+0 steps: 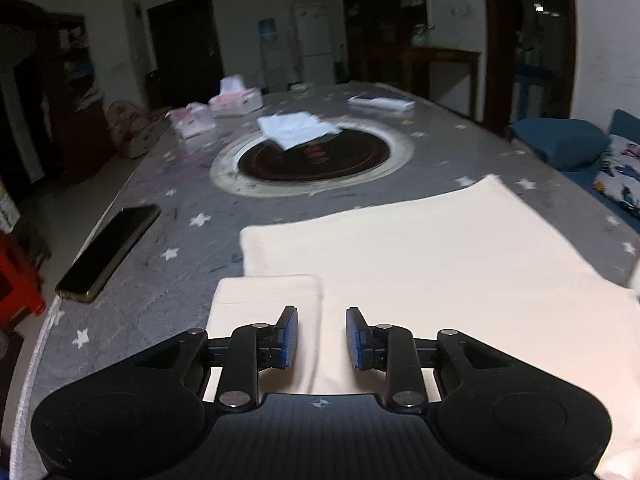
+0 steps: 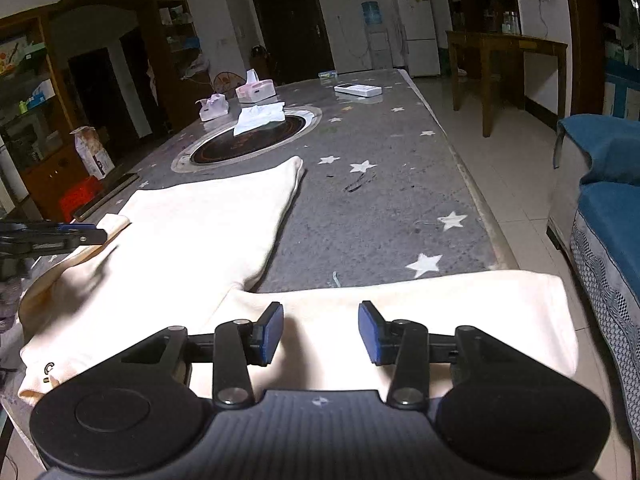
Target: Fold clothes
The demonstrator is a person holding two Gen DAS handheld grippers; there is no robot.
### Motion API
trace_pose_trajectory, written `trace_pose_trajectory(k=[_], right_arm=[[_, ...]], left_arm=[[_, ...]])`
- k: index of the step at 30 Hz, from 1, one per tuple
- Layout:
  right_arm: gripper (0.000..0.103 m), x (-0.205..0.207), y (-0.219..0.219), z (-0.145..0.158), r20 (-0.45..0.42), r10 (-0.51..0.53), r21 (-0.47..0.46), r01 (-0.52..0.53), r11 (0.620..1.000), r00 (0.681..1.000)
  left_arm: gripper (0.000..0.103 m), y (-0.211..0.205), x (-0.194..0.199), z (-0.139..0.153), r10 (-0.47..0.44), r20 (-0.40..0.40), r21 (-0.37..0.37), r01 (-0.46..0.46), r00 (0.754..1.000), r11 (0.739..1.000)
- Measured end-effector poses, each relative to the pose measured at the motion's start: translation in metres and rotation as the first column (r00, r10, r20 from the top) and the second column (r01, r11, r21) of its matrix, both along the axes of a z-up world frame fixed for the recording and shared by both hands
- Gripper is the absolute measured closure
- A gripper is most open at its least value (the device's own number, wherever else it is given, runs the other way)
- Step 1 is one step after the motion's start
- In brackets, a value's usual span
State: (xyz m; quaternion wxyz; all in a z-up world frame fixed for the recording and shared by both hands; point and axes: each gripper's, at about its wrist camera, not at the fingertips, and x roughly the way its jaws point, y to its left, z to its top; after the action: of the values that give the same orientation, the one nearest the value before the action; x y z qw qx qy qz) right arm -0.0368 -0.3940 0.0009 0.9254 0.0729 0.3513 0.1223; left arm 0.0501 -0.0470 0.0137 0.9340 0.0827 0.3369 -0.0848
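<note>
**Cream garment lying spread on the star-print table, both grippers hovering apart-fingered**

The cream garment [image 2: 192, 236] is lying flat on the grey star-patterned tablecloth [image 2: 384, 208], its body running toward the round dark inset [image 2: 248, 140] at the table's middle. One sleeve [image 2: 460, 300] is stretching sideways along the near edge, under the right gripper [image 2: 320, 330], whose blue pads are standing spread with nothing between them. The left gripper [image 1: 321, 336] is hanging over a folded-in sleeve [image 1: 268, 300], its fingers likewise apart and pinching nothing. A black phone [image 1: 108, 252] is lying left of the garment, well apart. Tissue boxes [image 2: 256, 90] are sitting beyond the inset.
</note>
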Motion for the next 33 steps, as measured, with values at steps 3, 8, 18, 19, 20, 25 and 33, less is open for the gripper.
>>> trace_pose_trajectory(k=[3, 8, 18, 19, 20, 25, 33], right_arm=[[0.058, 0.002, 0.001, -0.001, 0.000, 0.002, 0.000, -0.002, 1.000, 1.000], [0.055, 0.003, 0.003, -0.001, -0.001, 0.004, -0.004, -0.004, 1.000, 1.000], [0.052, 0.004, 0.006, -0.001, -0.001, 0.003, -0.023, -0.003, 1.000, 1.000], [0.052, 0.004, 0.007, -0.001, -0.001, 0.003, -0.025, -0.003, 1.000, 1.000], [0.052, 0.004, 0.007, -0.001, -0.001, 0.003, -0.028, -0.003, 1.000, 1.000], [0.051, 0.004, 0.009, 0.000, -0.005, 0.003, -0.041, -0.004, 0.999, 1.000], [0.044, 0.006, 0.016, 0.000, -0.010, 0.018, -0.077, -0.019, 0.997, 1.000]], left_arm=[[0.074, 0.003, 0.011, -0.008, 0.033, -0.026, -0.003, -0.033, 0.999, 0.999], [0.099, 0.018, 0.011, -0.001, 0.030, -0.026, -0.061, -0.031, 0.999, 0.998], [0.101, 0.113, -0.041, 0.049, 0.219, 0.110, -0.306, -0.177, 0.970, 0.936], [0.101, 0.123, -0.049, 0.053, 0.241, 0.125, -0.326, -0.190, 0.962, 0.926], [0.101, 0.133, -0.057, 0.057, 0.264, 0.139, -0.346, -0.203, 0.955, 0.916], [0.101, 0.175, -0.100, 0.058, 0.371, 0.174, -0.408, -0.276, 0.912, 0.870], [0.100, 0.217, -0.139, 0.010, 0.496, 0.055, -0.364, -0.445, 0.867, 0.818]])
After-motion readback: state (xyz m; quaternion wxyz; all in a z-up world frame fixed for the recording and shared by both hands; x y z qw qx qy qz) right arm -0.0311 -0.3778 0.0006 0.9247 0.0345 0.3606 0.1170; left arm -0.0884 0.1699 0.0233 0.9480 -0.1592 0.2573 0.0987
